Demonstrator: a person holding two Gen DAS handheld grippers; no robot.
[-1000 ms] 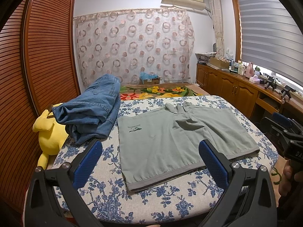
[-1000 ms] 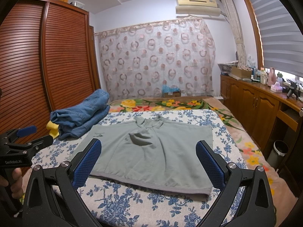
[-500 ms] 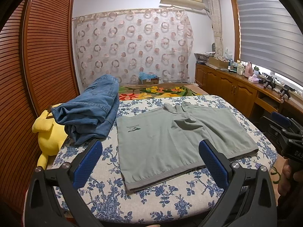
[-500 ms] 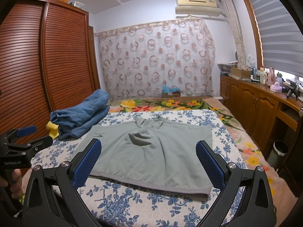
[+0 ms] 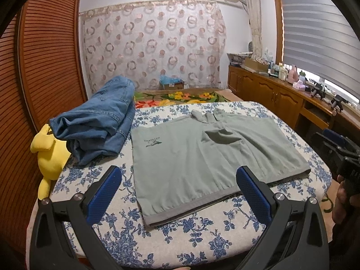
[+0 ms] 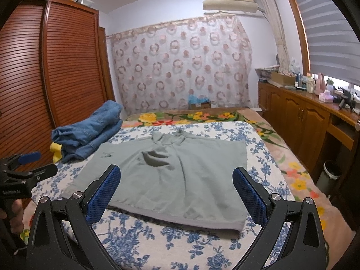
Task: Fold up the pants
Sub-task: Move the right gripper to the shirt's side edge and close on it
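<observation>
One green pants [image 5: 202, 157] lies flat beside one folded jeans [image 5: 99, 121].

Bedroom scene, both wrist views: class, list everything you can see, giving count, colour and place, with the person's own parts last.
Grey-green shorts: one, spread flat on the bed, waistband nearest the cameras.
Jeans: one blue denim pile, bed's left side, beside the shorts.
Plush toy: one, yellow, left bed edge, partly under the jeans.
Bedcover: one, white with blue flowers.
Air conditioner: one, cream, high on the wall.
Bin: one, grey, floor right of the bed.
Left gripper: open, hovering.
Right gripper: open, hovering.
</observation>
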